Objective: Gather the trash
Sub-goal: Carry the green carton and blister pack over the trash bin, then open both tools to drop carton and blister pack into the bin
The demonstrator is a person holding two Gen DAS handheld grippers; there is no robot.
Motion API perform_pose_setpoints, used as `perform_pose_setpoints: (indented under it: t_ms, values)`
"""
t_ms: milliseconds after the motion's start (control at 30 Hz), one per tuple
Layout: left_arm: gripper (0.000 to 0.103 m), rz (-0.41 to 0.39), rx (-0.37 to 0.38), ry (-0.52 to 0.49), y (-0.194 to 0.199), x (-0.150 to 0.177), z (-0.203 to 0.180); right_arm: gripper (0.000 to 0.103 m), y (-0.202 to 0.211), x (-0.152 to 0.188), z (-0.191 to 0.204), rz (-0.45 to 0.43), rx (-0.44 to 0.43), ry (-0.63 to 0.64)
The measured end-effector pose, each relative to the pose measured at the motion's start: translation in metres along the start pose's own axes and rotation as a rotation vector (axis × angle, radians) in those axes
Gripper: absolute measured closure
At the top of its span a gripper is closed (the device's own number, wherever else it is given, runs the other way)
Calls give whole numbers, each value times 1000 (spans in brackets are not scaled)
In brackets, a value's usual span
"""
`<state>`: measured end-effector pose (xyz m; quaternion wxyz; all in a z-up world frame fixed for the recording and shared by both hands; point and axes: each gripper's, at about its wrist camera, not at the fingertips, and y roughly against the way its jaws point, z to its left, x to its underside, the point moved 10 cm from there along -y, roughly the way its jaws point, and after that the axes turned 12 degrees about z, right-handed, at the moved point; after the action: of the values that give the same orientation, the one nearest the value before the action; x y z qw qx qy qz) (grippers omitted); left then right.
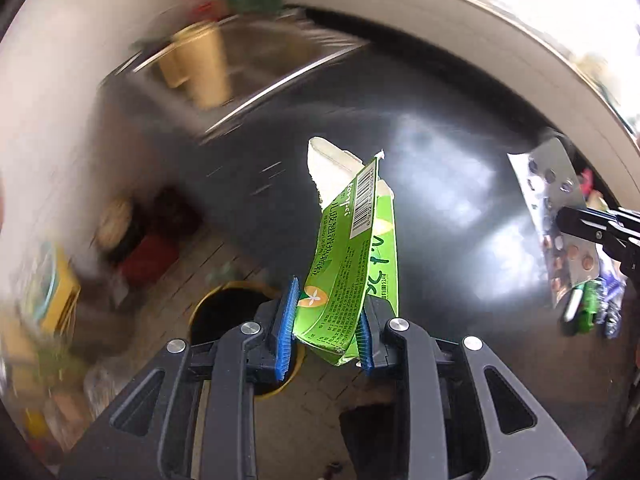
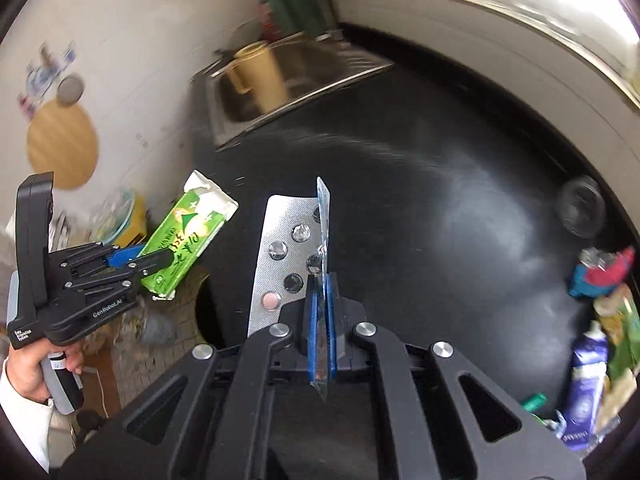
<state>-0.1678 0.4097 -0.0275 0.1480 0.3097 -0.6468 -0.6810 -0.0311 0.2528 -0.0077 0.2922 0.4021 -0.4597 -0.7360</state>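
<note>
Trash in transit: I hold a torn green carton [image 1: 352, 264] by its lower end between the blue pads of my left gripper [image 1: 326, 326], fingers narrowed onto its flattened sides so that the open white top points away from me. My right gripper [image 2: 320, 320] is clamped nearly flat on silver blister packs [image 2: 280, 256], gripped by their near edge so they stand upright. Both pieces hang above the near edge of the black bench [image 2: 440, 184], the carton just above a round yellow-rimmed bin [image 1: 224, 312] on the floor below; I judge that each is carried there for dropping. More litter [image 2: 600, 328] lies heaped at the right end of the bench, well apart from the bin. A steel sink [image 2: 304, 76] with a tan jug [image 2: 260, 76] sits at the far end. Motion blur smears the floor clutter left of the bin; most of the bin's mouth is hidden behind my left gripper.
</note>
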Motion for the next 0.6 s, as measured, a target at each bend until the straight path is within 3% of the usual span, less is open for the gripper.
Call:
perform_pose_setpoints:
  t_ms: [133,267,433,600]
  values:
    - [77,18,-7,188,-2,48,76,98,-40,-30,114,69,-32,220]
    - [77,52,9,334,-35,88,121,98,-101,-30,175,185,-42,322]
    - [77,123,9,511,-137,137,163,98,-228,-5,207,364,25,437]
    - [77,168,89,629,-230,164,174,98,-326,9,208,466,75,415]
